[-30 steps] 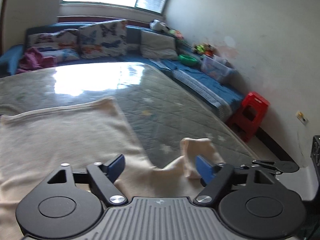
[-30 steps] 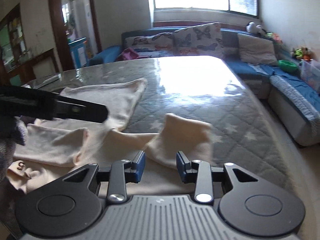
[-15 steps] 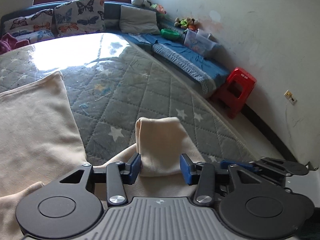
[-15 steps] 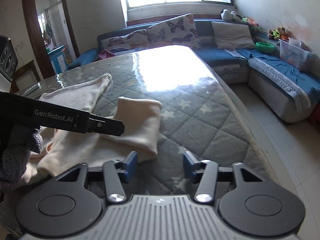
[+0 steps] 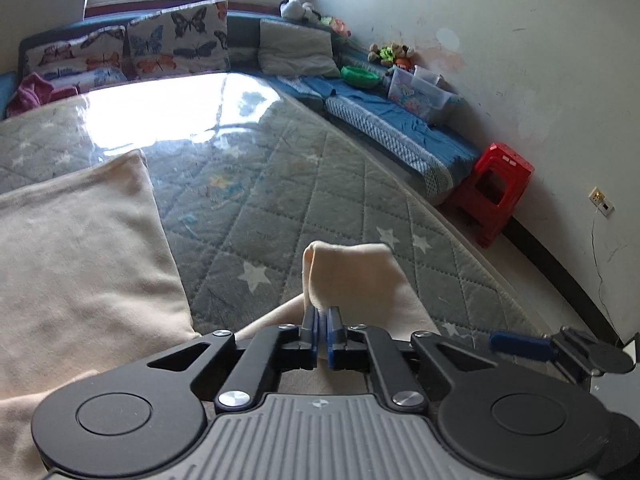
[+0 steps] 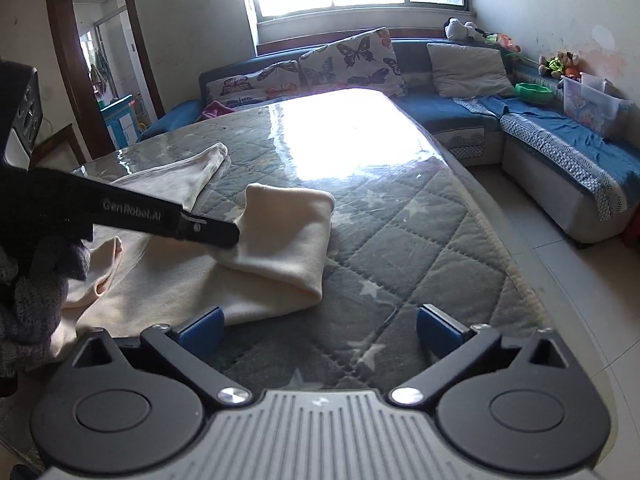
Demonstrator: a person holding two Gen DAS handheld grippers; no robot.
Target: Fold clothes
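L gripper (image 5: 322,314) pinching cream garment (image 5: 356,276); R gripper (image 6: 318,330) opening, empty.

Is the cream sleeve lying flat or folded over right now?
Folded over: the cream sleeve doubles back on itself, its rounded crease nearest the right gripper, and the left gripper pinches one edge.

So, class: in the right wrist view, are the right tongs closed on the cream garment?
No: the right tongs are opening wide, only quilted table between them, the cream garment lying beyond.
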